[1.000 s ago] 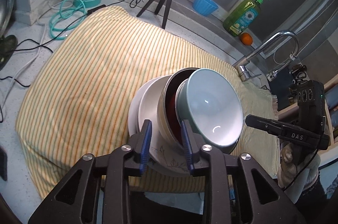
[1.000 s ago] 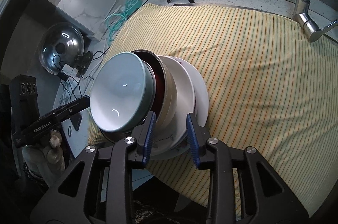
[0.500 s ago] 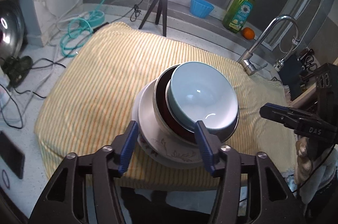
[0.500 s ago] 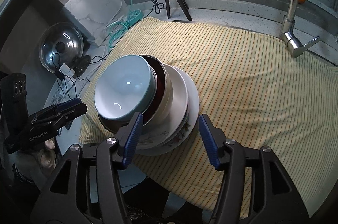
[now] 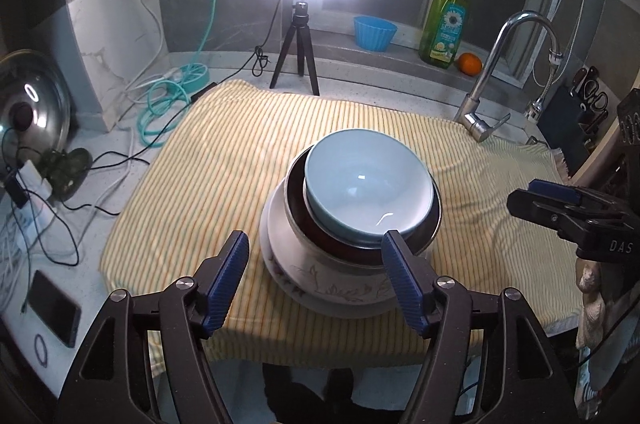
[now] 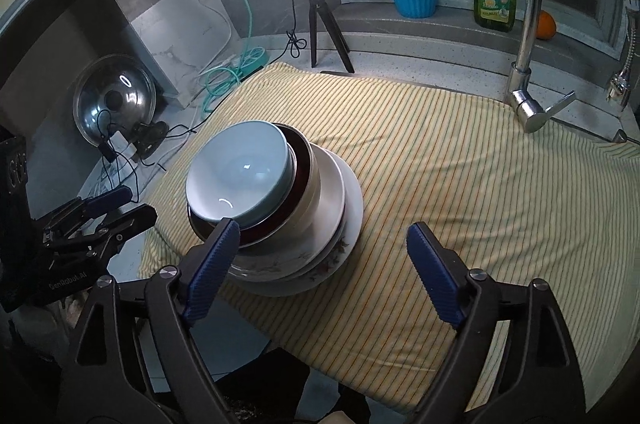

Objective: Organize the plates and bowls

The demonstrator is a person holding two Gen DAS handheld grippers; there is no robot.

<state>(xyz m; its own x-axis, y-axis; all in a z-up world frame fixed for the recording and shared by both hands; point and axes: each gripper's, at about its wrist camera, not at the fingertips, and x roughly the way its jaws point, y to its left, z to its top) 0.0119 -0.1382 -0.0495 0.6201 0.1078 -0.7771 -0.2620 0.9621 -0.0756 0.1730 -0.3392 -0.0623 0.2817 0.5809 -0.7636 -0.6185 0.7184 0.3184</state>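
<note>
A stack of dishes stands on the yellow striped cloth (image 5: 224, 163). On top is a light blue bowl (image 5: 366, 183) inside a dark red-lined bowl (image 5: 332, 244), over a cream bowl and floral plates (image 5: 336, 288). The stack shows in the right wrist view too, with the blue bowl (image 6: 236, 175) and the plates (image 6: 320, 260). My left gripper (image 5: 316, 280) is open and empty, just short of the stack's near edge. My right gripper (image 6: 324, 268) is open and empty, its left finger in front of the stack.
A ring light on a tripod (image 5: 298, 35), blue cup (image 5: 374, 31), soap bottle (image 5: 446, 23) and orange (image 5: 470, 63) stand at the back. A tap (image 5: 492, 87) is at the back right. A pot lid (image 5: 28, 111), cables and a phone (image 5: 54, 308) lie left.
Both grippers have opened wide and pulled back and up from the stack. The stack, tilted a second ago, now sits level on the cloth.
</note>
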